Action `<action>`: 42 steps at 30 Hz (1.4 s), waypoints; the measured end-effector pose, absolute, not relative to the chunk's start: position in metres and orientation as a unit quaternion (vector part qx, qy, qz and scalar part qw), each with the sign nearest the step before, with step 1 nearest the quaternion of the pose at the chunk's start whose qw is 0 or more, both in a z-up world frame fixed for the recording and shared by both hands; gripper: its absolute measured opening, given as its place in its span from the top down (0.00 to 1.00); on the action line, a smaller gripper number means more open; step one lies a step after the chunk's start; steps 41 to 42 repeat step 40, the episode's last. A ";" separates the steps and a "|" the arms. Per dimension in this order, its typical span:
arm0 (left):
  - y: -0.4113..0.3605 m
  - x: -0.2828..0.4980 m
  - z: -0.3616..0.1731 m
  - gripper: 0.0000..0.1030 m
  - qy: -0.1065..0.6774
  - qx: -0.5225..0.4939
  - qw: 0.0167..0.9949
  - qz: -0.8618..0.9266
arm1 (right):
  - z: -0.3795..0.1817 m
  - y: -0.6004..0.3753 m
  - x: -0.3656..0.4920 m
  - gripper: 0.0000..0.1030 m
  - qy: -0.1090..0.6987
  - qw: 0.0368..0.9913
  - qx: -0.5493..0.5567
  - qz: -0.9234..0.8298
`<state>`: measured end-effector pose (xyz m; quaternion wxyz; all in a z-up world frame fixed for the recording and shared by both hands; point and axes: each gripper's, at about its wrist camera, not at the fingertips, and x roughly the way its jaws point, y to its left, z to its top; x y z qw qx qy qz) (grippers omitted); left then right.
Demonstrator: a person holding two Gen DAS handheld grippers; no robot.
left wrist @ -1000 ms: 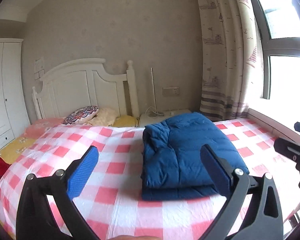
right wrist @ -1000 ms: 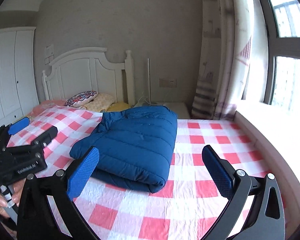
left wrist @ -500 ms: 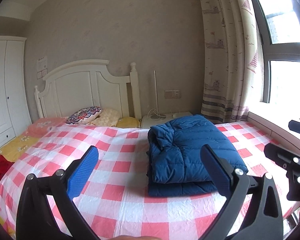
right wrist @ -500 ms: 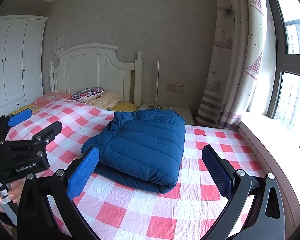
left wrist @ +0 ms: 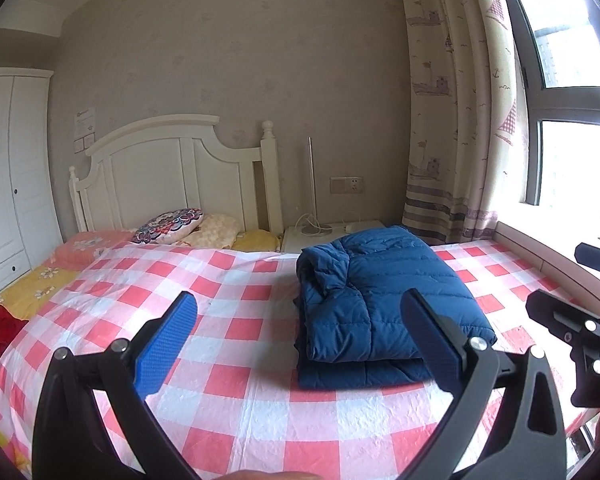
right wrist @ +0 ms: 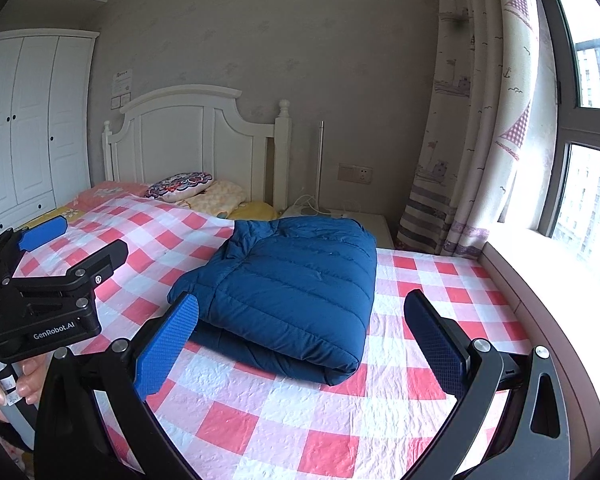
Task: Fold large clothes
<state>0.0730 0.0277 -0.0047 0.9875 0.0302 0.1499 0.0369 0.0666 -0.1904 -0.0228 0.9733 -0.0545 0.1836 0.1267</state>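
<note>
Though both wide-spread and empty — left tool (left wrist: pixel 296 334), right tool (right wrist: pixel 300 334) — folded jacket (right wrist: pixel 292 284) just beyond.

The folded blue jacket (right wrist: pixel 296 284) is quilted, puffy cloth with a faint sheen, stitched in channels. Under it the red-and-white checked sheet (right wrist: pixel 284 412) looks like thin matt cotton, finely crinkled. Each gripper, left gripper (left wrist: pixel 296 344) and right gripper (right wrist: pixel 300 344), has matt black, apparently plastic arms with shiny metal screw heads and blue pads (right wrist: pixel 166 346) of knurled, rubbery texture. At eleven o'clock the headboard (left wrist: pixel 172 176) is smooth white-painted wood, semi-gloss. The curtain (right wrist: pixel 476 120) at two o'clock is matt printed fabric.
</note>
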 end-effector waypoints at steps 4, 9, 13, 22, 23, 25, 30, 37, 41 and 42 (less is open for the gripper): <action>0.027 0.073 -0.006 0.02 0.153 0.031 0.987 0.037 | -0.024 -0.188 0.066 0.04 0.187 0.973 -0.056 0.127; 0.028 0.072 -0.005 0.02 0.153 0.030 0.987 0.038 | -0.026 -0.183 0.065 0.04 0.190 0.971 -0.061 0.131; 0.028 0.071 -0.002 0.02 0.150 0.029 0.988 0.039 | -0.026 -0.180 0.063 0.04 0.190 0.970 -0.065 0.135; 0.029 0.056 0.017 0.02 0.122 0.031 0.991 0.044 | -0.016 -0.177 0.055 0.04 0.176 0.973 -0.068 0.135; 0.029 0.053 0.019 0.02 0.118 0.031 0.992 0.044 | -0.014 -0.177 0.054 0.04 0.174 0.973 -0.068 0.135; 0.028 0.049 0.023 0.02 0.111 0.031 0.992 0.045 | -0.011 -0.177 0.051 0.04 0.170 0.974 -0.069 0.135; 0.025 0.044 0.025 0.02 0.102 0.035 0.994 0.032 | -0.010 -0.176 0.047 0.04 0.167 0.974 -0.072 0.135; 0.048 0.079 0.010 0.02 0.179 0.002 0.984 -0.018 | -0.022 -0.182 0.065 0.04 0.184 0.970 -0.076 0.137; 0.095 0.121 0.002 0.02 0.224 -0.028 0.974 -0.016 | -0.027 -0.207 0.088 0.04 0.190 0.970 -0.108 0.104; 0.095 0.121 0.002 0.02 0.224 -0.028 0.974 -0.016 | -0.027 -0.207 0.088 0.04 0.190 0.970 -0.108 0.104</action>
